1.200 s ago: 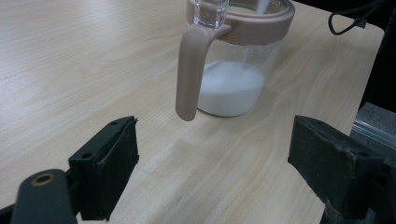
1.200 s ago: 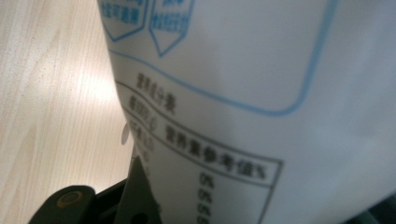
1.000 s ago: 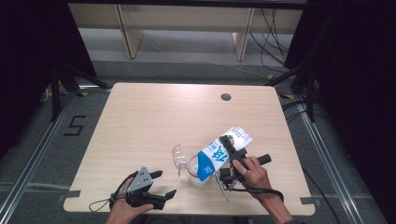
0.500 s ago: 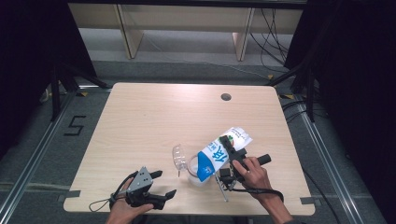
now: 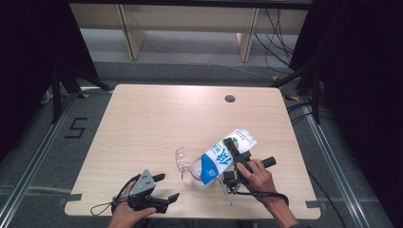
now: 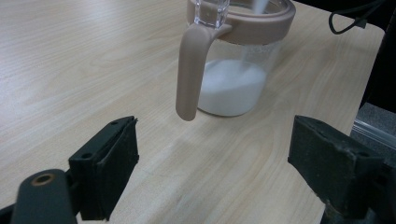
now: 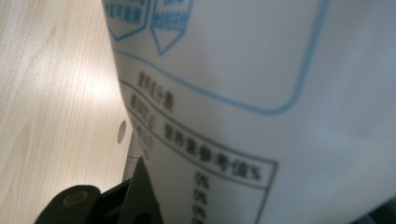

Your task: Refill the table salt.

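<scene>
A blue and white carton (image 5: 219, 156) hangs tilted, spout end down to the left, over a clear jug (image 5: 197, 175) near the table's front. My right gripper (image 5: 232, 148) is shut on the carton's middle. In the right gripper view the printed carton side (image 7: 261, 93) is very close, with one black finger (image 7: 140, 200) pressed against it. In the left gripper view the jug (image 6: 233, 84) has a beige rim and handle (image 6: 189, 70) and holds white contents at the bottom. My left gripper (image 5: 167, 186) (image 6: 212, 154) stands open near the front edge, left of the jug, with nothing between its fingers.
The jug's clear lid (image 5: 182, 160) stands flipped up on its left side. The wooden table (image 5: 166, 118) has a cable hole (image 5: 230, 99) at the back right. Low shelving (image 5: 190, 23) stands beyond the table, and black curtains line both sides.
</scene>
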`<state>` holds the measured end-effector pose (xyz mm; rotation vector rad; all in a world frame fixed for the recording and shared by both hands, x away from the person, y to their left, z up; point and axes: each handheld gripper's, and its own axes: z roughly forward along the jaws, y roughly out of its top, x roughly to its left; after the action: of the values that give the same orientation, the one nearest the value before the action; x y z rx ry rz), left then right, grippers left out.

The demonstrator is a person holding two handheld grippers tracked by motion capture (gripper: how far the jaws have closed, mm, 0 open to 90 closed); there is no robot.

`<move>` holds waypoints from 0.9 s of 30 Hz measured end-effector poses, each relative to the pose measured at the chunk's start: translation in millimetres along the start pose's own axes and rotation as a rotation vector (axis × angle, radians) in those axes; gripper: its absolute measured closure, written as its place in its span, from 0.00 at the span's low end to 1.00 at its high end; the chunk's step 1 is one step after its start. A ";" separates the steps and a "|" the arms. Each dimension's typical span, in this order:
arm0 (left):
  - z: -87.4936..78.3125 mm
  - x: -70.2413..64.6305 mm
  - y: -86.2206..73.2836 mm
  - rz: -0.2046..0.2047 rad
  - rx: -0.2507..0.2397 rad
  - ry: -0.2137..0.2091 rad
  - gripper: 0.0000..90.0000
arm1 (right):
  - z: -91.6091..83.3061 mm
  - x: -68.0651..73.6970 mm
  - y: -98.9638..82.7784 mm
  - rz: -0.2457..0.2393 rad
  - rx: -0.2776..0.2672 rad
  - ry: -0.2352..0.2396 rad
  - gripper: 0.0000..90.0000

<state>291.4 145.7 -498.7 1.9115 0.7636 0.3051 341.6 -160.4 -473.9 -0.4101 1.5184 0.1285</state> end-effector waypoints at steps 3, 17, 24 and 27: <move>0.0 0.0 0.0 0.001 0.000 0.000 0.17 | -0.1 1.8 0.0 0.018 0.007 0.009 0.74; 0.6 0.2 -0.3 0.000 -0.004 -0.005 0.17 | -1.4 1.5 -0.3 0.026 0.033 0.016 0.74; 0.1 0.2 0.0 0.007 0.001 -0.004 0.17 | -1.4 2.5 -0.7 0.037 0.036 0.018 0.75; 0.1 0.0 -0.1 0.002 0.000 0.000 0.17 | -0.7 1.4 -0.8 0.023 0.021 0.009 0.75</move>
<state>291.4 145.6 -498.8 1.9129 0.7613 0.3060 341.4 -161.7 -475.1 -0.3765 1.5325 0.1287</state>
